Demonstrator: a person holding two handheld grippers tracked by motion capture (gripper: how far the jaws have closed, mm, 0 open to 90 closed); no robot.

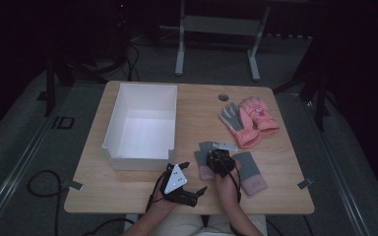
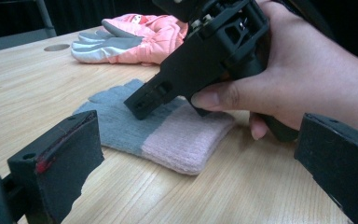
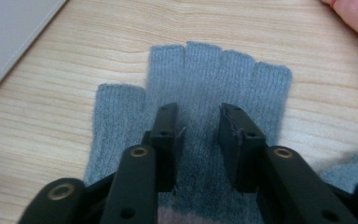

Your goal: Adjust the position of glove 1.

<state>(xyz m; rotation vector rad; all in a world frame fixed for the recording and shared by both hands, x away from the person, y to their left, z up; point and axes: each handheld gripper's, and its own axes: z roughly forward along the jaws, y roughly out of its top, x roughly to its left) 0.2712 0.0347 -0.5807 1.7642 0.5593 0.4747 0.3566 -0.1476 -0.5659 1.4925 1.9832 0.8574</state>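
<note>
A grey knit glove (image 1: 206, 147) with a pink cuff lies flat on the wooden table (image 1: 128, 191), its fingers pointing away from me. My right gripper (image 1: 219, 159) hovers right over it. In the right gripper view its jaws (image 3: 198, 122) stand a little apart above the glove's palm (image 3: 214, 77), with no fabric pinched. A second grey glove (image 1: 250, 171) lies just to the right. My left gripper (image 1: 197, 192) rests near the front edge, and the left gripper view shows its jaws (image 2: 196, 186) wide open and empty, facing the glove (image 2: 168, 135) and the hand holding the right gripper (image 2: 205, 60).
A white open box (image 1: 142, 125) stands left of the gloves. A pair of pink padded gloves (image 1: 251, 118) with grey palms lies at the back right, near a round cable hole (image 1: 223, 97). Bare wood runs along the front edge.
</note>
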